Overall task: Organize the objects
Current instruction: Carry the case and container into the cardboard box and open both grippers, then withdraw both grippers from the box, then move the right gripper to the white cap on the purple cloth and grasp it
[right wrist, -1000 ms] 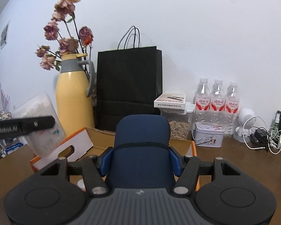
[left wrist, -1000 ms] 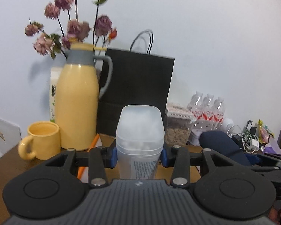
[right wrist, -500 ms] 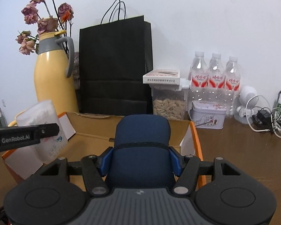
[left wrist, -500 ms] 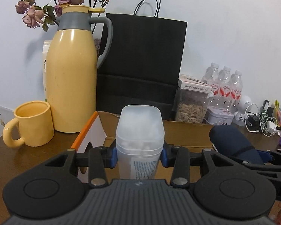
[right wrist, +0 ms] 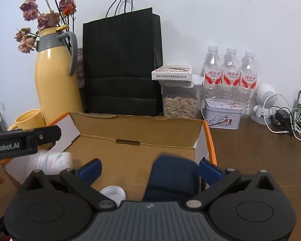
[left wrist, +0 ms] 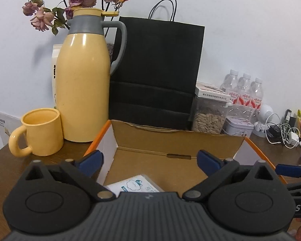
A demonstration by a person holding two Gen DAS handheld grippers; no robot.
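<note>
An open cardboard box with orange edges sits before both grippers. My left gripper hangs over its left end, jaws opening wide, nothing between the pads. Below it a clear plastic container with a printed label lies on the box floor. My right gripper is over the same box, jaws also opening. A navy blue case, blurred, is loose between them, close to the right pad. The clear container shows blurred at the left, under the left gripper.
A white round lid lies in the box. Behind the box stand a yellow thermos, a yellow mug, a black paper bag, a seed jar, a tin, water bottles and tangled cables.
Both grippers sank toward the box and then opened. The clear container left the left jaws and lies in the box; the navy case came free of the right jaws.
</note>
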